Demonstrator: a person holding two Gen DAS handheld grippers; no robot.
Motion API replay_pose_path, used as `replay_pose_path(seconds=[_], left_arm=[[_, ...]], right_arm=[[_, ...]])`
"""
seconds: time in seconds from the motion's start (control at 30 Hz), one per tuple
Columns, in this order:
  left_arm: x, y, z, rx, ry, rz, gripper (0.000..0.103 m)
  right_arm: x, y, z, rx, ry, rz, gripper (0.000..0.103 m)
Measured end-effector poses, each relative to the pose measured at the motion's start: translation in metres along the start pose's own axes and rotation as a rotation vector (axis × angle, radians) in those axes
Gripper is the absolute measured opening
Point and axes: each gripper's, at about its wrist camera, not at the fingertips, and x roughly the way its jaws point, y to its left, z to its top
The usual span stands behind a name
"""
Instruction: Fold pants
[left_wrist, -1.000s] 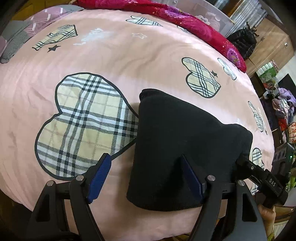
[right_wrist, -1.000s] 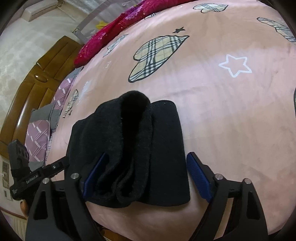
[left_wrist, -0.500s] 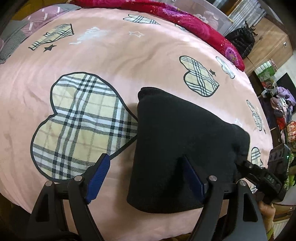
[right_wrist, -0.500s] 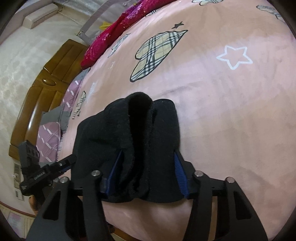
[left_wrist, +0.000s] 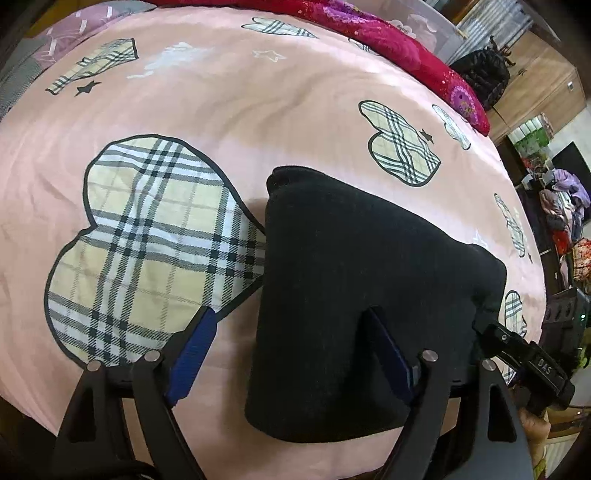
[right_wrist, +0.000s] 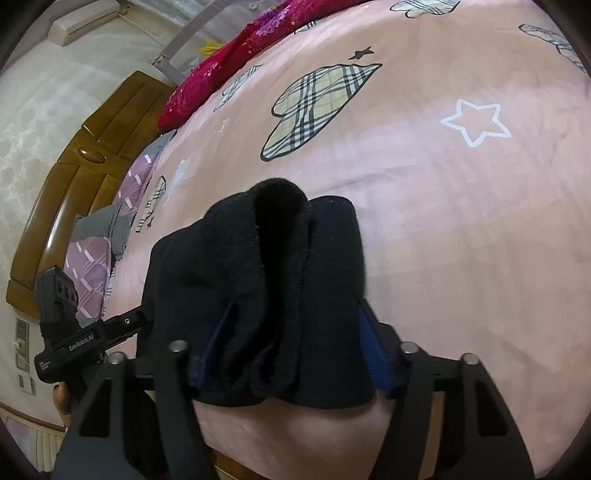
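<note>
The black pants (left_wrist: 354, 280) lie folded into a thick bundle near the front edge of the pink bed cover (left_wrist: 221, 96). My left gripper (left_wrist: 291, 343) is open; its right finger rests on top of the bundle and its left finger is over the bare cover. In the right wrist view the bundle (right_wrist: 266, 288) shows its stacked folded layers end-on. My right gripper (right_wrist: 295, 343) is shut on the near end of the pants, with a blue pad pressed against each side. The right gripper also shows in the left wrist view (left_wrist: 524, 358).
The cover has plaid heart prints (left_wrist: 147, 236) and a white star (right_wrist: 476, 122). A red blanket (left_wrist: 388, 40) lies along the far side. Pillows (right_wrist: 99, 251) and a wooden headboard (right_wrist: 74, 177) are at the left. The bed's front edge is just below the grippers.
My right gripper has closed from wide open onto the near end of the folded pants. The left gripper stays open and has barely moved.
</note>
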Motion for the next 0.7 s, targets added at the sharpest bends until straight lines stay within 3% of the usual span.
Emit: replay_pose_path(seconds=[0.13,0.3,0.43,0.7], left_arm=[[0.005,-0.001,0.002,-0.009,0.01,-0.012,0.088],[0.015,-0.003,0.003,-0.02,0.019,-0.026,0.088],[0.022,-0.006,0.003,-0.015,0.042,-0.083,0.058],[0.011,-0.022,0.001,0.042,-0.006,-0.036,0.038]], right_arm=[[-0.001,-0.01,0.001,0.012,0.008,0.05,0.052],[-0.002,-0.015,-0.001,0.021,0.004,0.081,0.05],[-0.002,-0.012,-0.002,0.007,-0.004,0.081,0.049],[-0.005,-0.002,-0.002,-0.031,-0.015,0.08,0.046]])
